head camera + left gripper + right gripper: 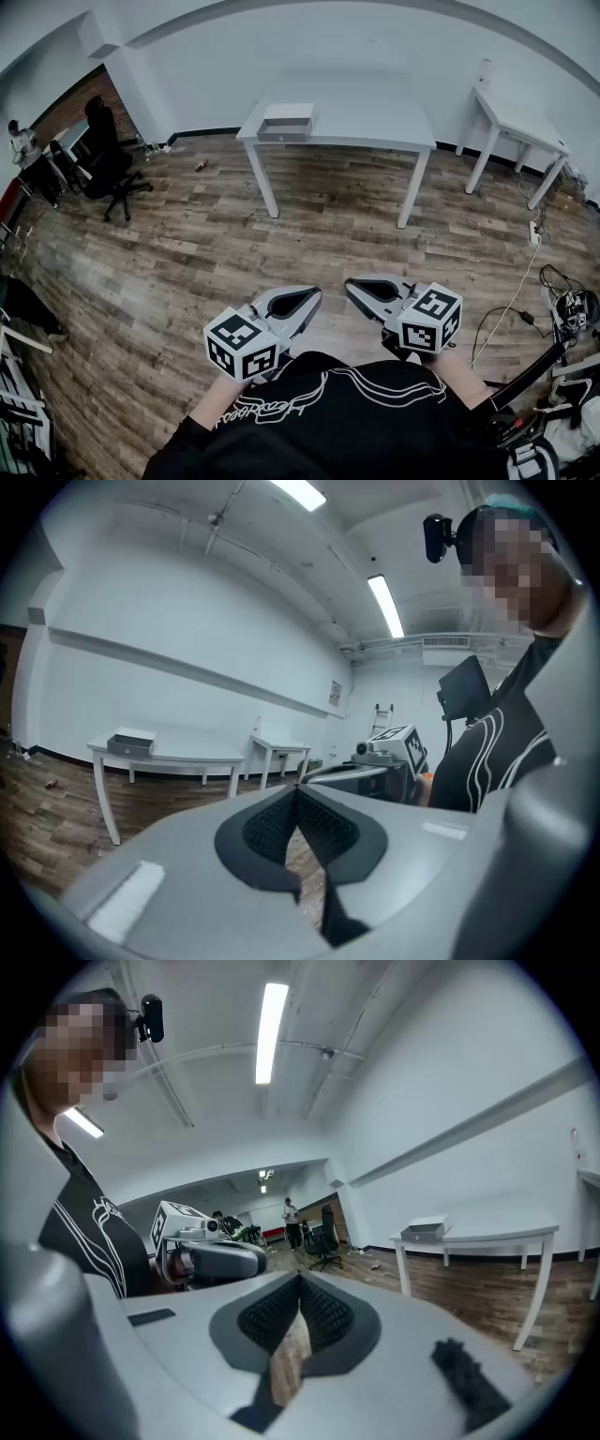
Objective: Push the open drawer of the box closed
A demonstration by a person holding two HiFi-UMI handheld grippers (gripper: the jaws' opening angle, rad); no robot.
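**Both tongs shut and empty, box well ahead across the floor**

The box (286, 123) sits well ahead of both tongs, a little left of the line between them, at the near left corner of a white counter (375, 122). Its drawer (284, 132) stands pulled out toward the tongs; what is in it is too small to tell.

The left tongs (314, 295) and right tongs (352, 284) are held side by side close to the person's body, tips pressed together, with nothing gripped in either.

Open wooden floor (309, 225) lies between the tongs and the counter. Far to the left of the left tongs stands a black office chair (108, 159). Ahead and right of the right tongs is a smaller white table (520, 127), and a white cable (511, 305) trails over the floor to the right.
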